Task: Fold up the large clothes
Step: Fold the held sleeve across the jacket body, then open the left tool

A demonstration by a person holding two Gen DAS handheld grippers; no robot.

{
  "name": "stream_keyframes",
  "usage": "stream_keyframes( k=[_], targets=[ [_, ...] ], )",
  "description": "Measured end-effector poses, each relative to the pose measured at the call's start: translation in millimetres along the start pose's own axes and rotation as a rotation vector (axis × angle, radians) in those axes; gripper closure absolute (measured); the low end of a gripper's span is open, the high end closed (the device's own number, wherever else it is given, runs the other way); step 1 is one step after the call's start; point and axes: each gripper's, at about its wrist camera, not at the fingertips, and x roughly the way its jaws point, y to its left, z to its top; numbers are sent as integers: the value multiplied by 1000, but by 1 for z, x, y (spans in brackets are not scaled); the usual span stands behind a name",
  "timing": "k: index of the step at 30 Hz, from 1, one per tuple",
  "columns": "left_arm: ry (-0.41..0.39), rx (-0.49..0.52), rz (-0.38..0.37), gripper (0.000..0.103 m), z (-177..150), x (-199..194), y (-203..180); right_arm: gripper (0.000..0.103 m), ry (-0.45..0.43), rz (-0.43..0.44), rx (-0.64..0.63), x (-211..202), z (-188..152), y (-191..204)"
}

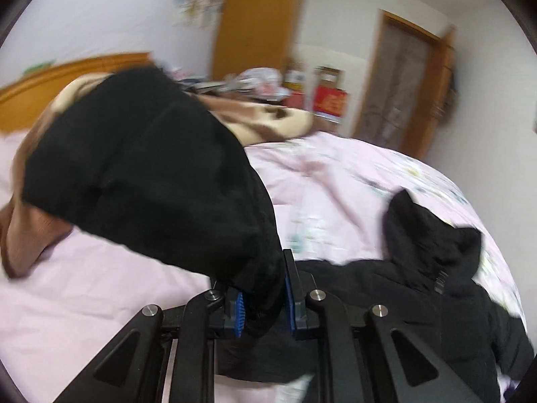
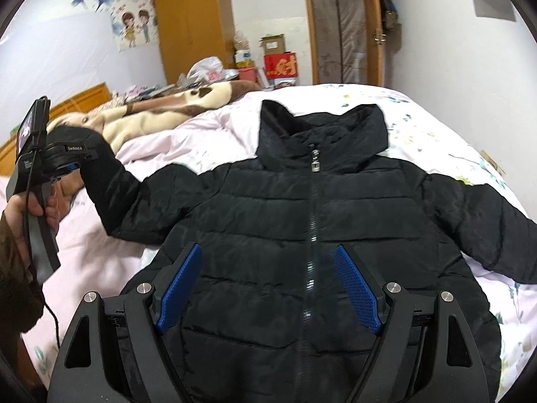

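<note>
Left wrist view: the left gripper (image 1: 263, 305) is clamped on the cuff of the jacket sleeve (image 1: 144, 174), lifted above the pink bedspread (image 1: 100, 285).

Right wrist view: the right gripper (image 2: 268, 288) hangs with fingers spread wide, holding nothing, over the black jacket (image 2: 302, 221) lying zipped, front up, on the bed.
</note>
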Motion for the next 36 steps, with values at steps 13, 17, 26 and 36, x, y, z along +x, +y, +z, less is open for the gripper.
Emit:
stream_keyframes(
  k=[13, 17, 26, 36],
  targets=[
    [66, 277, -186, 84, -42, 1, -193, 22, -48, -101, 143, -24, 4, -87],
    [82, 302, -183, 84, -59, 15, -224, 22, -37, -130, 174, -25, -1, -111],
    [184, 393, -276, 84, -114, 42, -271, 22, -30, -171, 235, -16, -9, -147],
    [323, 442, -356, 83, -163, 75, -301, 22, 7, -223, 283, -4, -21, -180]
  ],
)
